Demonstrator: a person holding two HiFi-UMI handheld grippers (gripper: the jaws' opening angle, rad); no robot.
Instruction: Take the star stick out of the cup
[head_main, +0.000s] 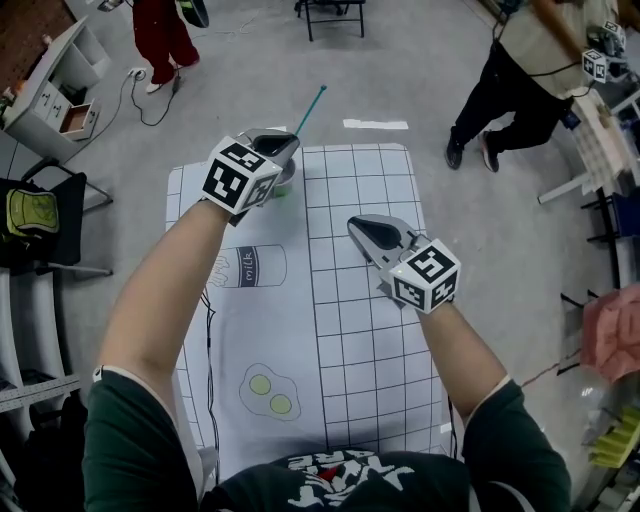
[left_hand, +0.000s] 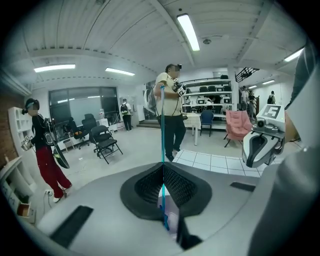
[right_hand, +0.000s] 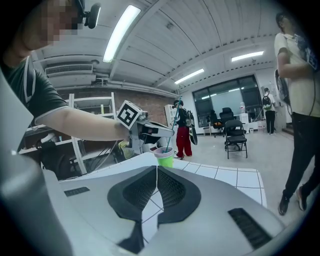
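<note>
A thin teal star stick (head_main: 308, 110) slants up and away from a green cup (head_main: 284, 180) at the far left of the checked mat (head_main: 370, 330). My left gripper (head_main: 283, 142) hovers over the cup, shut on the stick. In the left gripper view the stick (left_hand: 162, 125) runs straight up from between the closed pads, and my left gripper (left_hand: 163, 169) hides most of the cup. My right gripper (head_main: 358, 226) is shut and empty over the middle of the mat. In the right gripper view the cup (right_hand: 164, 157) stands ahead of my right gripper (right_hand: 156, 170).
The mat carries a milk carton drawing (head_main: 250, 267) and a fried egg drawing (head_main: 268, 392). A person in red trousers (head_main: 165, 35) stands far left, another person (head_main: 520, 80) far right. A folding chair (head_main: 50, 220) and shelves (head_main: 45, 95) flank the table's left.
</note>
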